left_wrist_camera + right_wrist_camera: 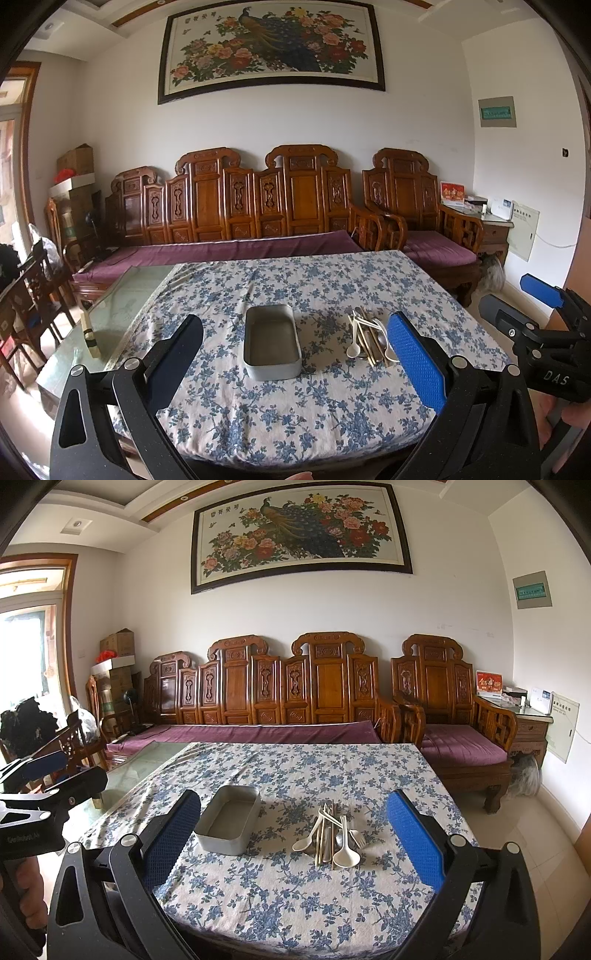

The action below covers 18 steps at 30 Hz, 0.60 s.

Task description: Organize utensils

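Note:
An empty grey metal tin (271, 341) sits on the blue floral tablecloth (295, 413); it also shows in the right wrist view (227, 821). To its right lies a pile of utensils (371, 339): white spoons, chopsticks, metal pieces and a fork, seen too in the right wrist view (334, 836). My left gripper (295, 354) is open and empty, hovering near the table's front edge, facing the tin. My right gripper (293, 836) is open and empty, facing the pile. Each gripper shows in the other's view: the right one (532, 306) and the left one (48, 771).
A glass-topped strip of table (122, 302) lies left of the cloth, with a small cream block (90, 334) on it. A carved wooden sofa (240, 206) with purple cushions stands behind the table. A wooden chair (26, 295) stands at left.

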Available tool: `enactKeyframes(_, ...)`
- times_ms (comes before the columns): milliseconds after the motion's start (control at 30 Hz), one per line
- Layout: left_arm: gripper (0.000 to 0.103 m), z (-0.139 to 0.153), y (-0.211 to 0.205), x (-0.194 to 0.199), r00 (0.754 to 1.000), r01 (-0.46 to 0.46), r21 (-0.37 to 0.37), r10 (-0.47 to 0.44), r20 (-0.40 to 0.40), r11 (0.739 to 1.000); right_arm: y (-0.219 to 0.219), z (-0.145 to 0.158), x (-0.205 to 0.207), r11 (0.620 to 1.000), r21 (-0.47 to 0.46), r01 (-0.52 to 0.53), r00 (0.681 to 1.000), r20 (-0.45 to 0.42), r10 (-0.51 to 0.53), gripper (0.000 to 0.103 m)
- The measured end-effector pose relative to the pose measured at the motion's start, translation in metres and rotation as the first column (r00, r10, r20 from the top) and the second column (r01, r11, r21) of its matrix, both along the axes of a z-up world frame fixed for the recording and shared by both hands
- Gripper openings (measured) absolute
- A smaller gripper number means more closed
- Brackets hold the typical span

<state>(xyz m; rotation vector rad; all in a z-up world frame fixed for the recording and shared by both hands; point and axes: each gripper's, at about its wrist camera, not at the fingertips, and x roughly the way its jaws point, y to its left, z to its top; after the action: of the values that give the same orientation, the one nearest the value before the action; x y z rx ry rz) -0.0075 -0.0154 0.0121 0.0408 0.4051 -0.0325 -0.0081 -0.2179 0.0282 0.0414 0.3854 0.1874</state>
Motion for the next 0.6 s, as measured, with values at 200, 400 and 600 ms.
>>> enactKeyframes(200, 0.097, -0.006, 0.001, 0.005, 1.000, 0.004, 0.005, -0.004, -0.016, 1.000, 0.003, 0.001, 0.007, 1.000, 0.001, 0.003, 1.000, -0.013, -0.003, 0.101)
enactKeyframes(400, 0.097, -0.024, 0.008, 0.025, 0.998, 0.005, -0.001, -0.005, -0.062, 1.000, 0.002, -0.021, 0.019, 1.000, 0.002, 0.002, 0.999, -0.044, -0.001, 0.101)
enactKeyframes(600, 0.097, -0.059, 0.001, 0.059, 0.991, 0.012, 0.030, -0.008, -0.130, 0.999, -0.013, -0.044, 0.049, 0.999, 0.001, -0.040, 0.995, -0.087, 0.040, 0.096)
